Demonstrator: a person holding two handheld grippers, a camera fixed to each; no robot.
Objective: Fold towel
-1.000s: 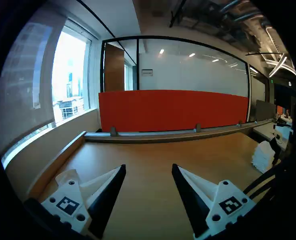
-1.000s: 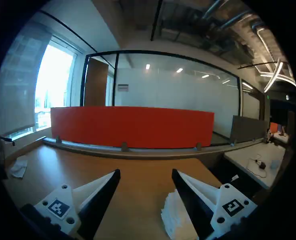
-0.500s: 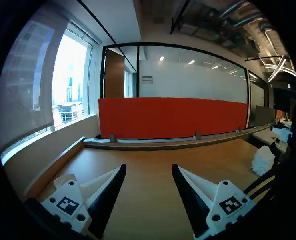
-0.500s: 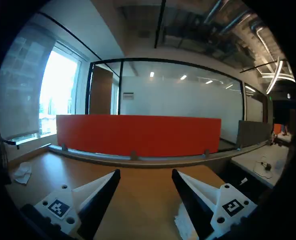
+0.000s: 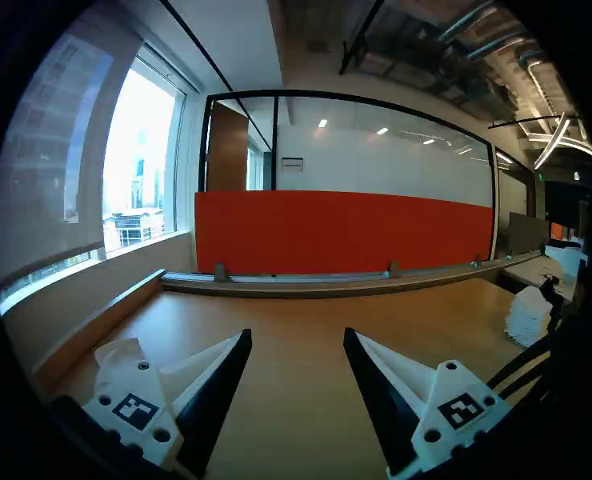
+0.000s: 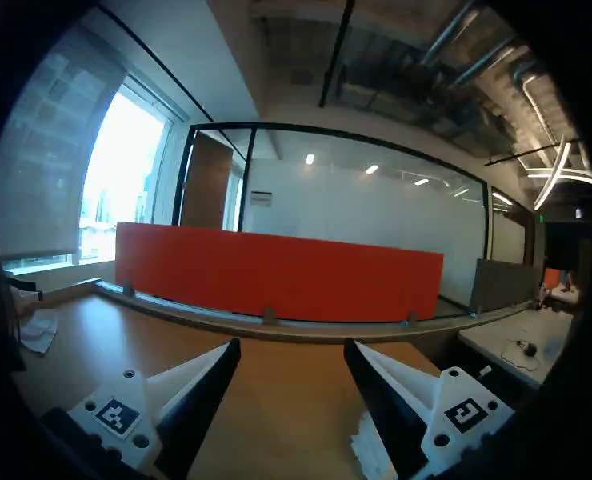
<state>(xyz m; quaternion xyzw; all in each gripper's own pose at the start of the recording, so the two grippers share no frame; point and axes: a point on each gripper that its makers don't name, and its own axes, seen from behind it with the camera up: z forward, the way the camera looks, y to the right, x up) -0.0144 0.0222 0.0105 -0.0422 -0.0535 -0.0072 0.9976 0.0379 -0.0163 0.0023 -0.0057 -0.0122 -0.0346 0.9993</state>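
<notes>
The left gripper point(image 5: 297, 332), jaws apart, hovers above the wooden table point(image 5: 312, 308); a white towel stack point(image 5: 528, 316) (folded) sits far right.

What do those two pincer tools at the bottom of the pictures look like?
The left gripper and right gripper look alike: two pointed, wedge-shaped fingers, white plastic outside, black on the inner faces. Each finger's white base has screw holes and a square black-and-white marker. What look like thin black cables run beside the left one.
</notes>
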